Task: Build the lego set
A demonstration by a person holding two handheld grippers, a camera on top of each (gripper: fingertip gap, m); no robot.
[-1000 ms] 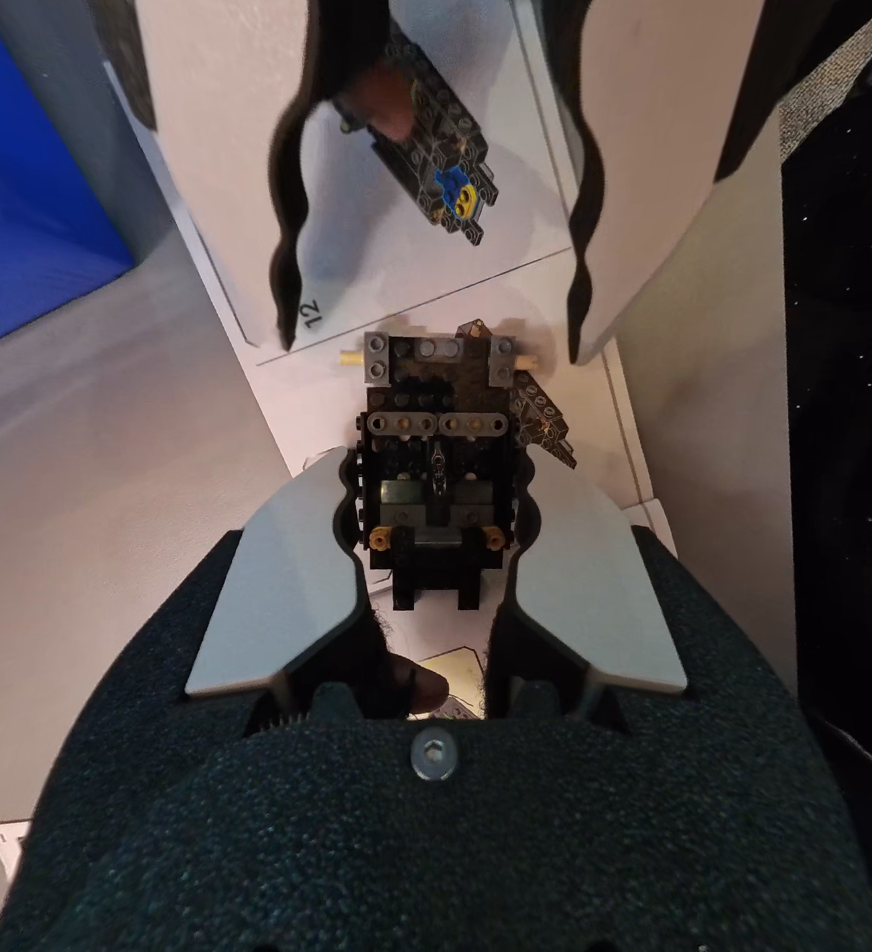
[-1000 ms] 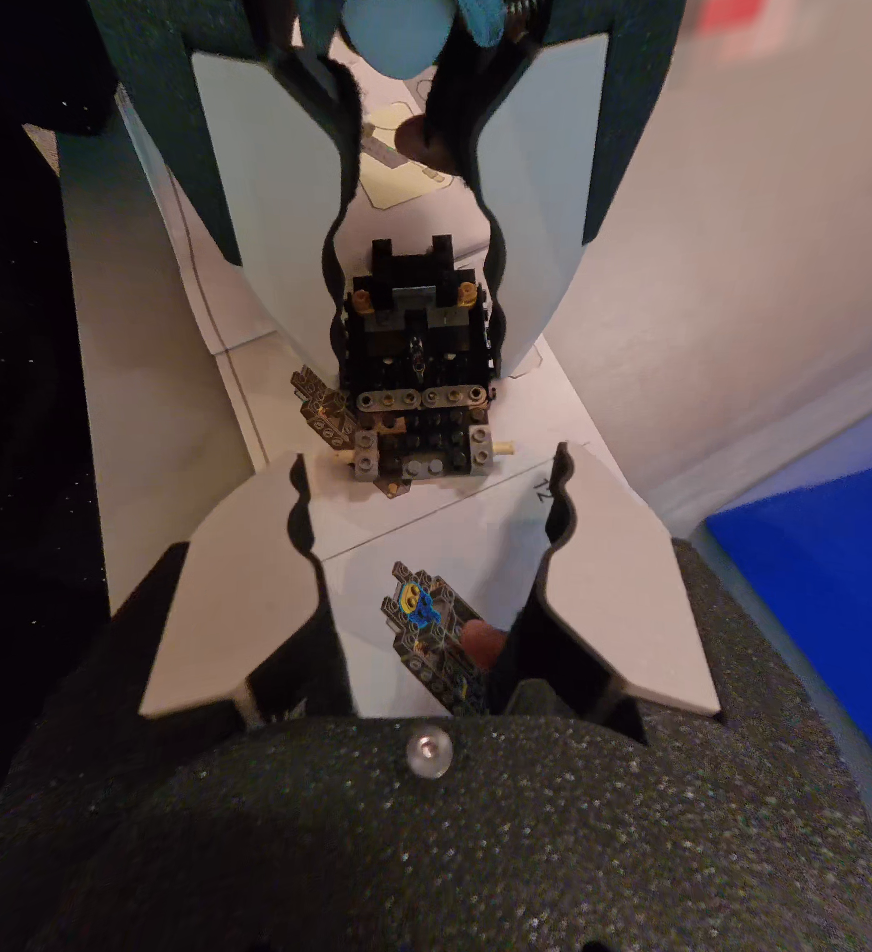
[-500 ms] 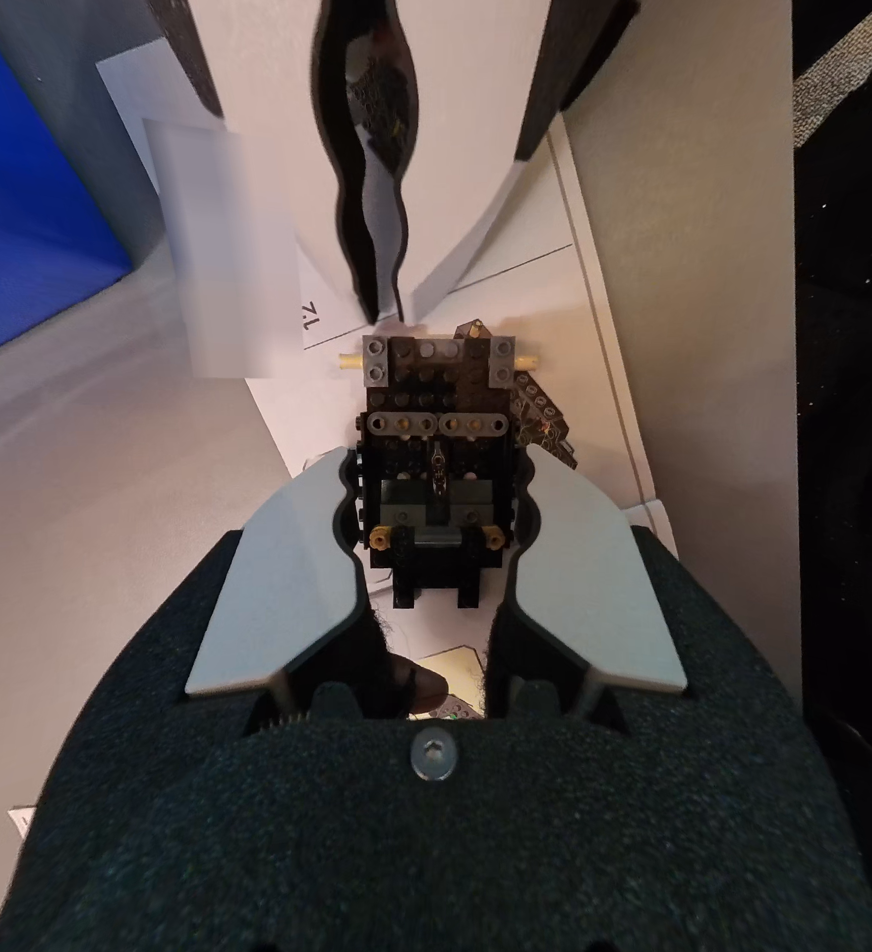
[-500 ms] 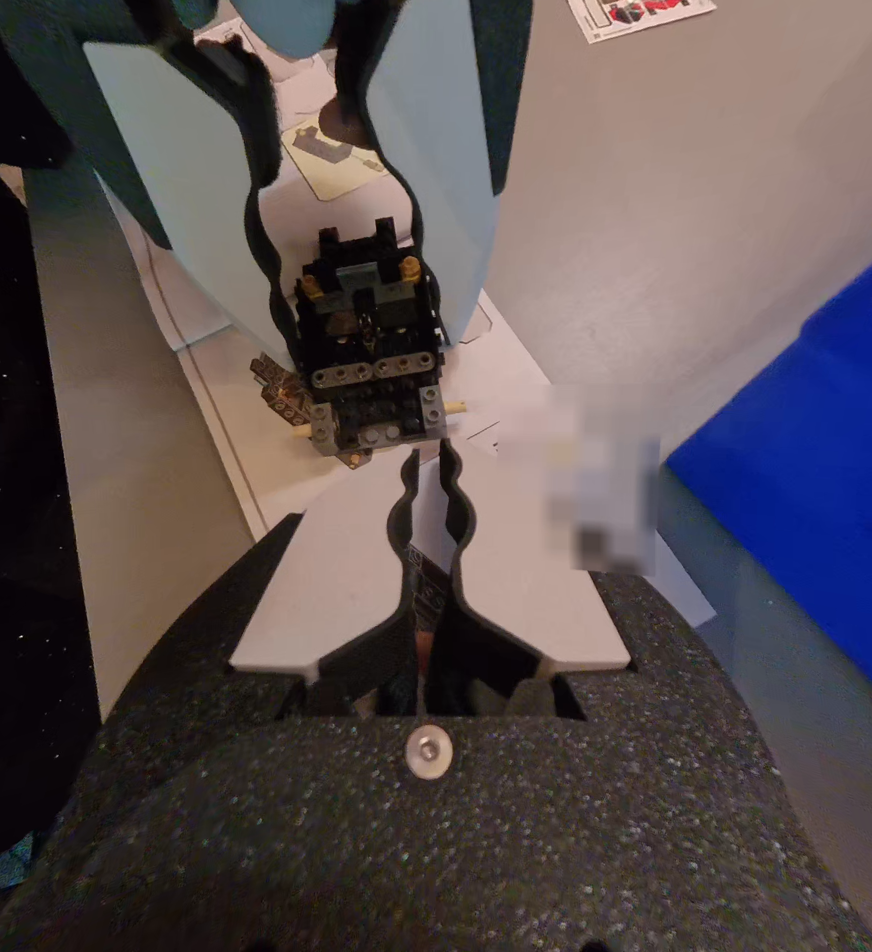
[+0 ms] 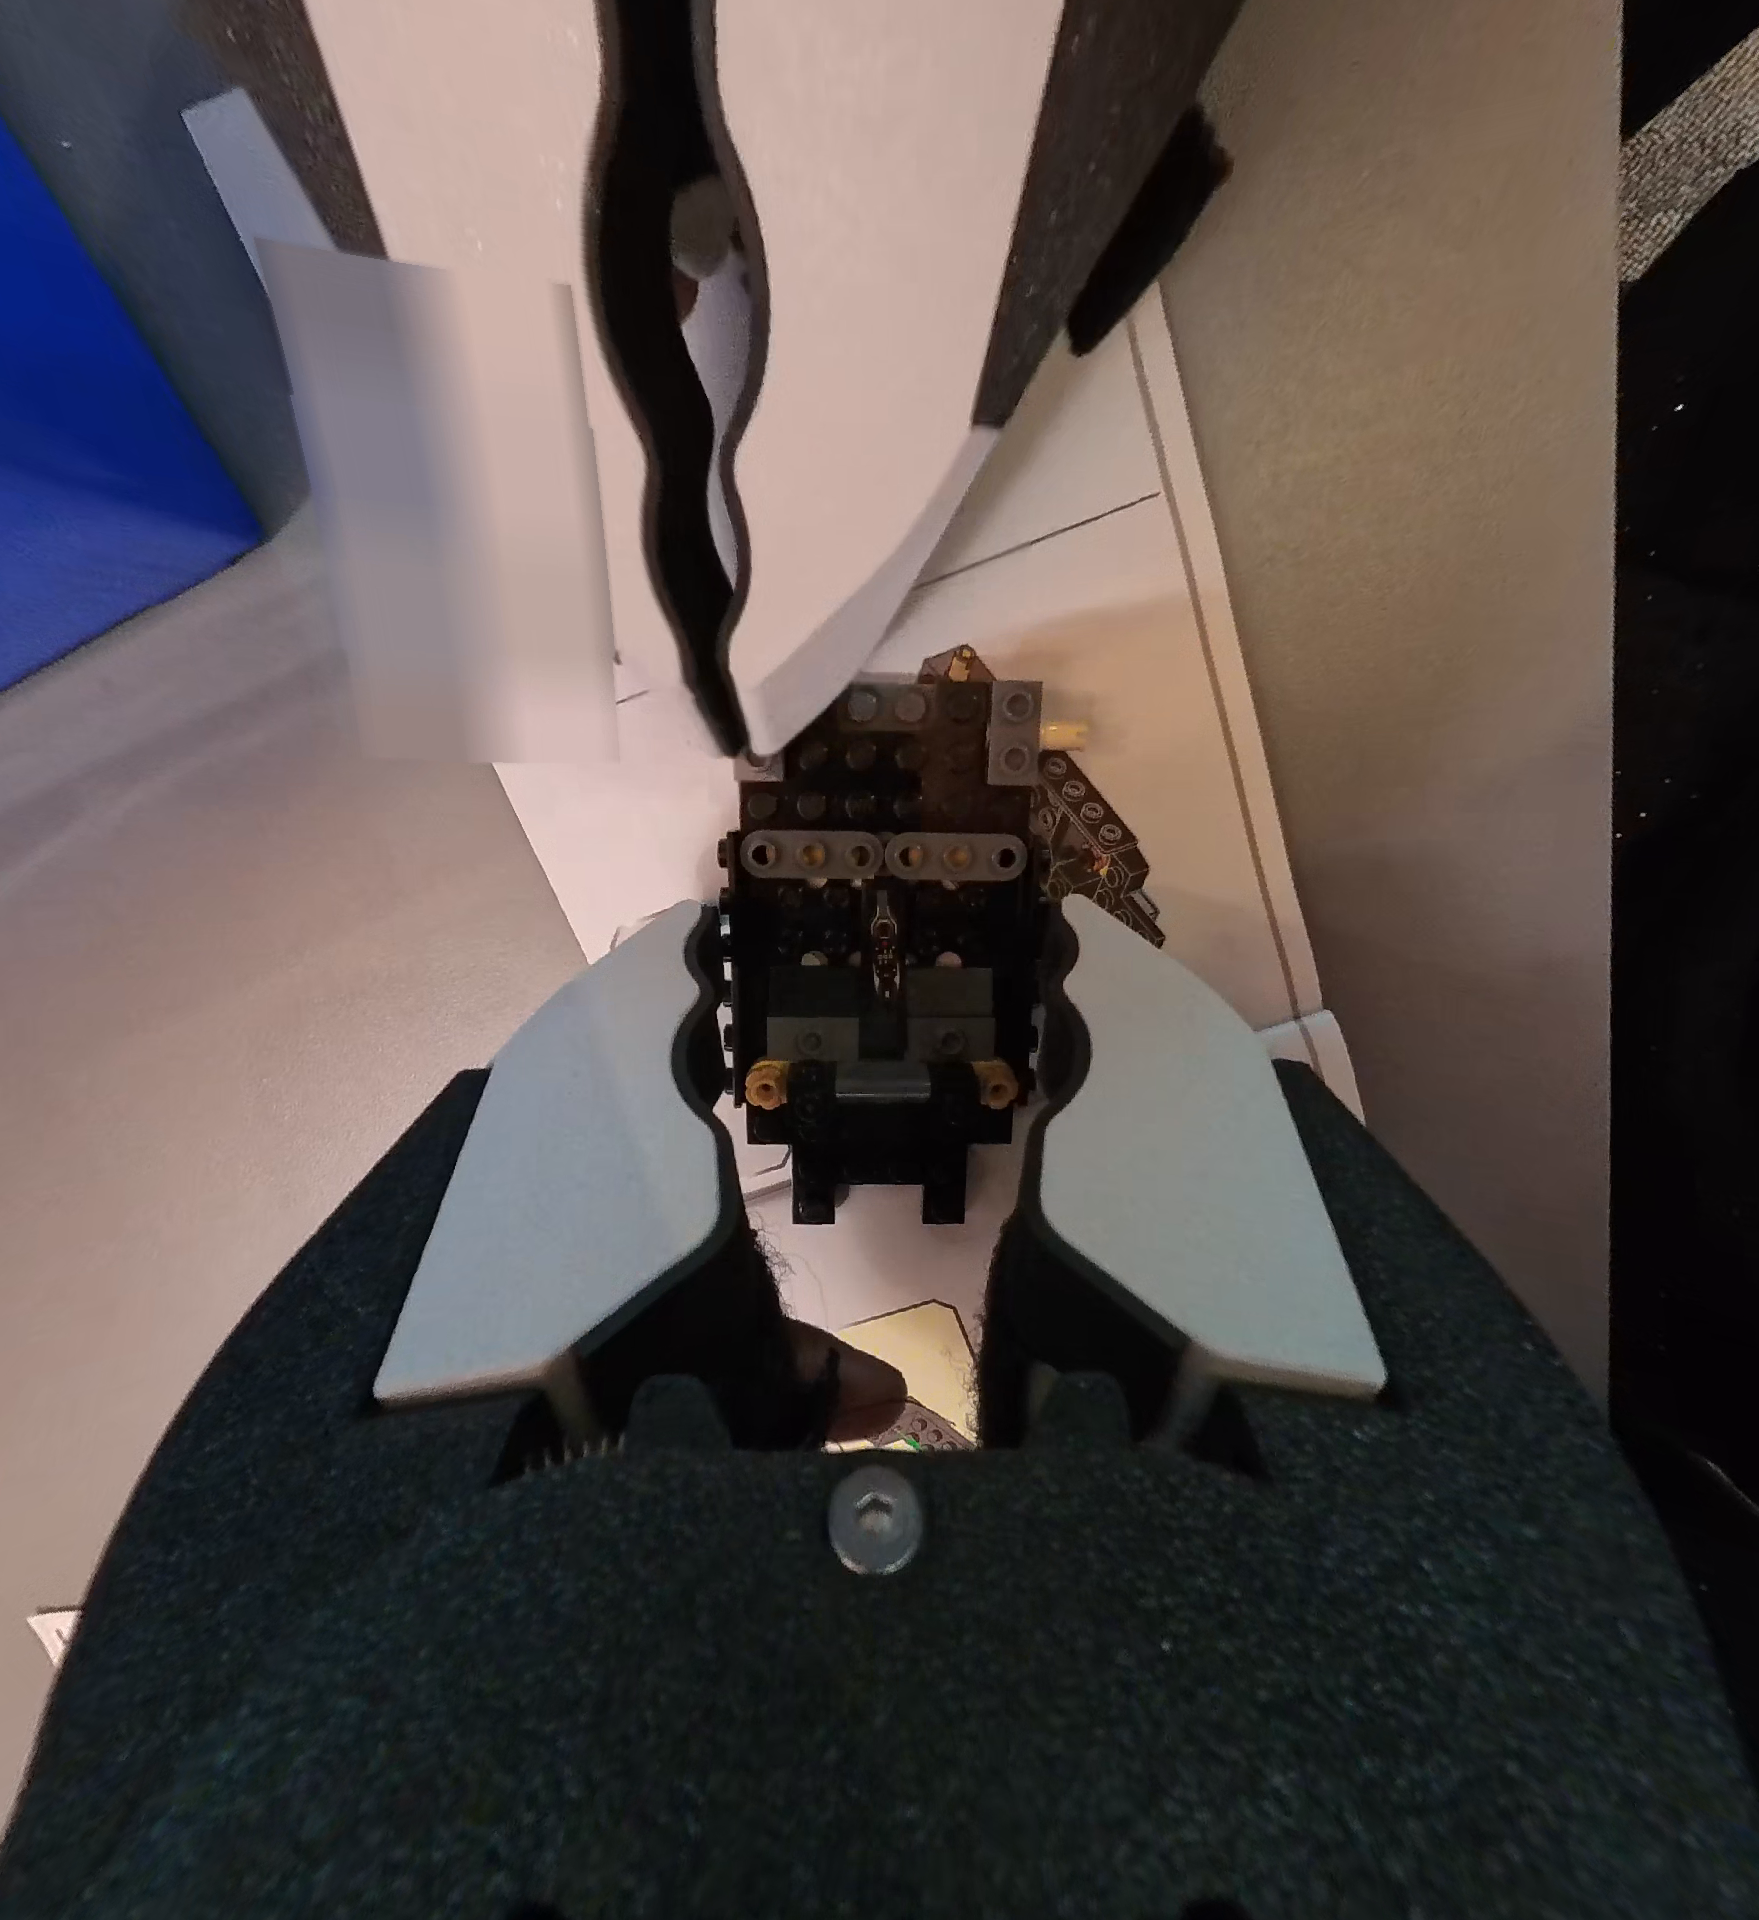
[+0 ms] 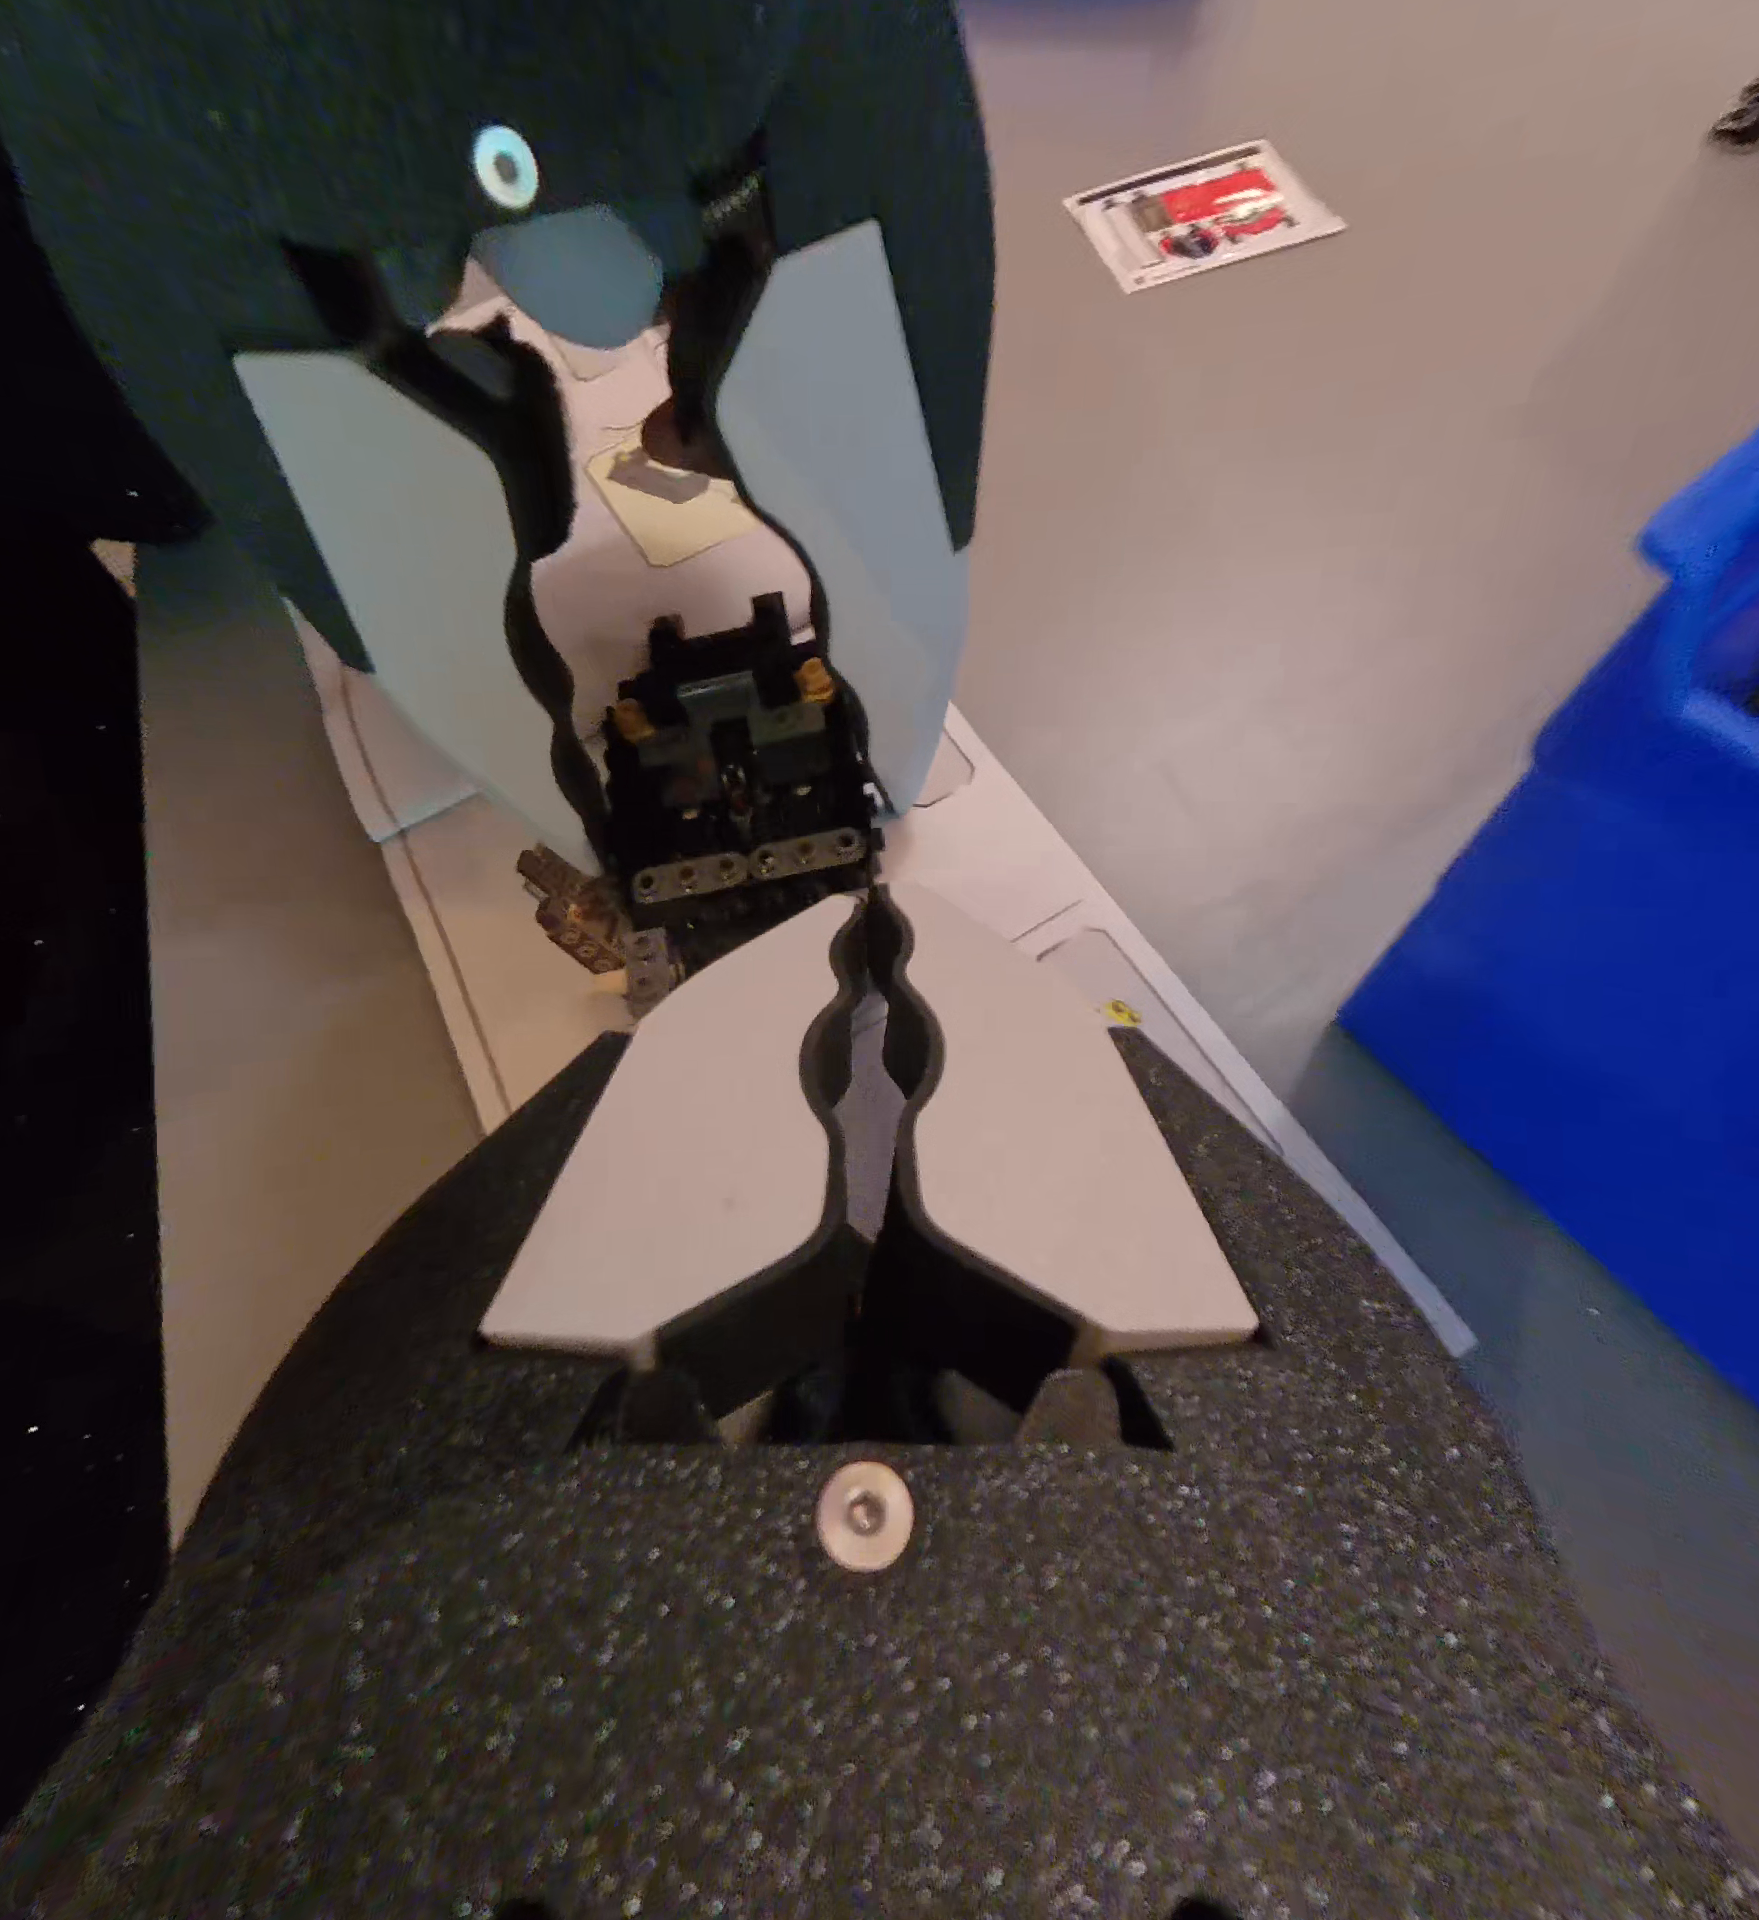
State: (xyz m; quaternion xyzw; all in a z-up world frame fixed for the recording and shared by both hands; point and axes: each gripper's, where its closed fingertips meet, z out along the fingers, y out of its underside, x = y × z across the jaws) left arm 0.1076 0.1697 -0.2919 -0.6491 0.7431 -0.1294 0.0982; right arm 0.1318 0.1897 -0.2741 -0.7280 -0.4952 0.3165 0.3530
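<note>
With our left gripper [image 5: 880, 1049] clamping the black lego model [image 5: 880, 935] over the instruction sheet [image 5: 1093, 582] on the surface [image 5: 179, 1039], our right gripper [image 6: 875, 935], wide a second ago, has narrowed nearly shut and moved onto the model's far end, probably to press something home.

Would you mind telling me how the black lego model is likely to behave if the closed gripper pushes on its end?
The lego model should stay put, since the left gripper clamps its sides. Its stacked bricks look stiff, though small protruding pins might pop off. The right gripper, shut, touches its far end, so a hard shove could perhaps tilt it on the instruction sheet.
</note>
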